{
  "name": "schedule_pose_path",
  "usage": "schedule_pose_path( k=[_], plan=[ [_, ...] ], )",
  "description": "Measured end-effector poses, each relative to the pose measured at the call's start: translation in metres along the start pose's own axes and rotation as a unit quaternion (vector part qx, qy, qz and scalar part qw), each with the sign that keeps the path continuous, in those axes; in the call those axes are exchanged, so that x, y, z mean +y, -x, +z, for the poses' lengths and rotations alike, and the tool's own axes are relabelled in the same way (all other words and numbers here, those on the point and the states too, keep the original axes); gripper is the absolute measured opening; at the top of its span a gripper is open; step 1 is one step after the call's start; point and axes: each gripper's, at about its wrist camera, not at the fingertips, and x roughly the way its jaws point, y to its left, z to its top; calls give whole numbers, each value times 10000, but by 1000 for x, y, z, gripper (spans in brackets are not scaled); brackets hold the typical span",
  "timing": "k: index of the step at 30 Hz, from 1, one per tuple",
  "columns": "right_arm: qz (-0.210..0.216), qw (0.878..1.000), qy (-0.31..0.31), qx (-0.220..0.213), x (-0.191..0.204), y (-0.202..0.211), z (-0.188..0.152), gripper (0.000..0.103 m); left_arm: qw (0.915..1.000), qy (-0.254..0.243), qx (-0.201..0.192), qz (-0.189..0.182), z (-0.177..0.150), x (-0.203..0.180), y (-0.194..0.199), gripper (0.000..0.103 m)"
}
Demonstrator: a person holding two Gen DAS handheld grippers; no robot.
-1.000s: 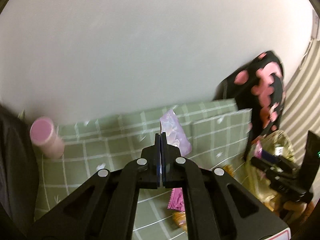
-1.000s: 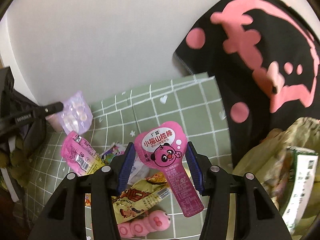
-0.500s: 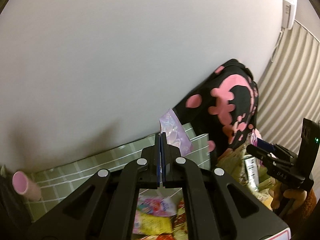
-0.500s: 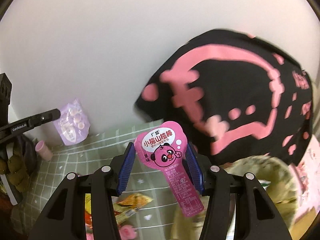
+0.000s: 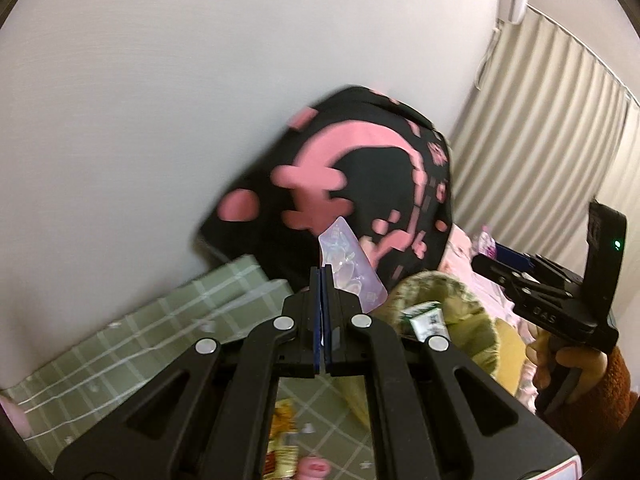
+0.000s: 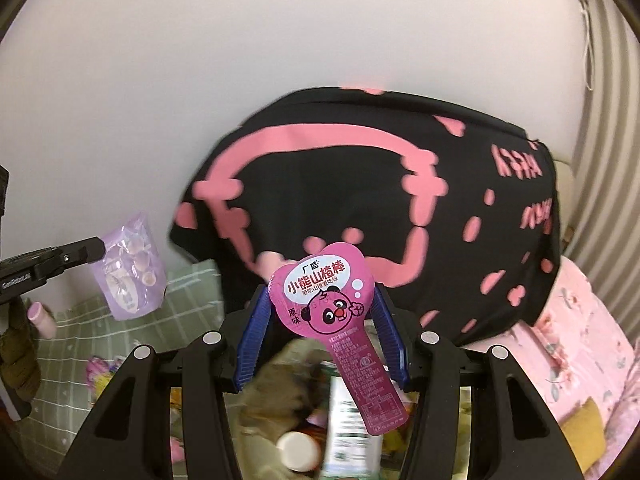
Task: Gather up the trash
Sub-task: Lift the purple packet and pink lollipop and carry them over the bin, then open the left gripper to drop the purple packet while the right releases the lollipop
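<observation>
Pinching a lilac packet (image 5: 350, 264), left fingers (image 5: 322, 280) closed; right fingers (image 6: 256, 344) clamp a pink wrapper (image 6: 332, 312).

Green checked cloth (image 5: 132, 332) covers the surface, snack wrappers (image 5: 282, 446) lying on it, small pink bottle (image 6: 42, 320) standing near the wall, black-pink garment (image 6: 360, 208) at its end.

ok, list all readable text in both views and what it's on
"广盛", "小熊山楂棒", "原味": pink bear wrapper held in the right claw.
Fine print on its stem: too small to read.
"DAS", roughly: right claw's body, left wrist view.
Pink lettering on black cloth: upside down, blurred.
Green-white carton: unreadable.
</observation>
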Motion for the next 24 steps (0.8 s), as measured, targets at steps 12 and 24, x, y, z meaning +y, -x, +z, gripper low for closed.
schedule_pose_path(
  k=[12,24],
  plan=[
    [-471,9977,-477,45,-73,14,-24,49,9936,-367,804,-701,-19,-83,-73,1],
    [-685,9950,-707,146,-111,28,-44,49,9846,-566,1312,-1005,-39,-131,-125,11]
  ],
)
